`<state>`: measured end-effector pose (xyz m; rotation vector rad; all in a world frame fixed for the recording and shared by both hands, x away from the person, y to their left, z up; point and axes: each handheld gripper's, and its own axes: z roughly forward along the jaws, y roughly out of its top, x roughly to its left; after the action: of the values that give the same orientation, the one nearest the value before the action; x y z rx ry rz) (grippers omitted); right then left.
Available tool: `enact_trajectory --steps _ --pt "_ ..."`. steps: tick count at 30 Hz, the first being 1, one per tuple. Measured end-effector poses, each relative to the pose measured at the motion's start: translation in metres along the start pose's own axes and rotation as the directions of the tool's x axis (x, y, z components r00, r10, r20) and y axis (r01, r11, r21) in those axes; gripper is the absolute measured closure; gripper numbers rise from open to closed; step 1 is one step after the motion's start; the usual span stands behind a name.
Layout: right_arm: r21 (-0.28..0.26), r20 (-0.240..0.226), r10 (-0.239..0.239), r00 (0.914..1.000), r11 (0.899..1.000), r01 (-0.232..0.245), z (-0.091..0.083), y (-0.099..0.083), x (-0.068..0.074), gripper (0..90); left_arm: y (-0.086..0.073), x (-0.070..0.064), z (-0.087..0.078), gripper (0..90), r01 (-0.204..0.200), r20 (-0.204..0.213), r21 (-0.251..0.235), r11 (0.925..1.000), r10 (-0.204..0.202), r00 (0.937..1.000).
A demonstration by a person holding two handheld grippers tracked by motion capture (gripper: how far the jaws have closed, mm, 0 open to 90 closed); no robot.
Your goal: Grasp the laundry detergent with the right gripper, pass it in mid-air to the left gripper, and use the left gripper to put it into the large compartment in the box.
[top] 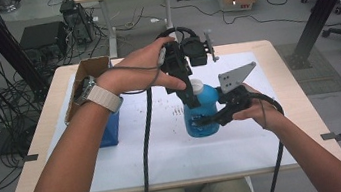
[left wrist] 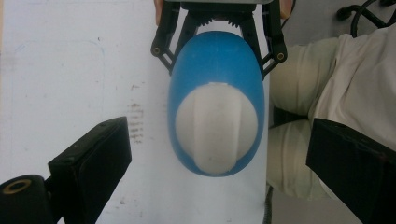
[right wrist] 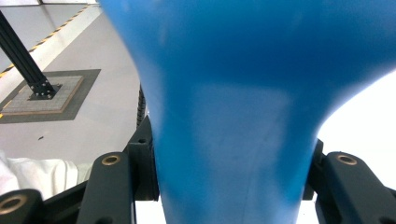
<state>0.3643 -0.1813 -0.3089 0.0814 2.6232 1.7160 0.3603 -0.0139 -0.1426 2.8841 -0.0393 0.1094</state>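
Note:
A blue bottle (top: 201, 118) with a white cap (top: 197, 86) stands upright on the white sheet in the middle of the table. My right gripper (top: 205, 119) comes in from the right and is shut on the bottle's body. In the right gripper view the blue bottle (right wrist: 233, 116) sits squeezed between the jaws of the right gripper (right wrist: 231, 186). My left gripper (top: 189, 95) points down over the cap. In the left gripper view the left gripper (left wrist: 217, 140) is wide open, one jaw on each side of the white cap (left wrist: 215, 126), clear of it. The right gripper (left wrist: 218, 70) clamps the bottle (left wrist: 215, 65) at the top of that view.
An open cardboard box (top: 87, 77) and a blue box (top: 111, 130) sit at the table's left, under my left forearm. Dark specks (top: 178, 109) mark the white sheet (top: 176, 150) left of the bottle. Cables, a desk and black frame posts stand beyond the table.

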Motion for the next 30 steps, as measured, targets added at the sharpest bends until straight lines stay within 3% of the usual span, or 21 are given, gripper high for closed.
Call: enact_trajectory --steps 18,22,30 --pt "0.014 -0.013 0.000 0.9999 1.000 0.000 -0.0009 0.0001 -0.0014 43.6 0.0001 0.0001 0.0000 6.9 0.000 0.001 0.001 1.0000 0.000 1.0000" --pt "0.007 0.006 0.029 0.9996 1.000 -0.029 -0.0006 0.0001 0.0002 43.6 0.0000 0.0001 -0.0002 7.0 0.000 0.000 0.001 1.0000 0.000 1.0000" --pt "0.015 0.003 0.027 0.9996 1.000 -0.027 -0.0011 0.0003 0.0002 43.5 0.0005 0.0007 -0.0002 7.0 -0.012 0.003 0.002 0.9999 0.012 0.9999"
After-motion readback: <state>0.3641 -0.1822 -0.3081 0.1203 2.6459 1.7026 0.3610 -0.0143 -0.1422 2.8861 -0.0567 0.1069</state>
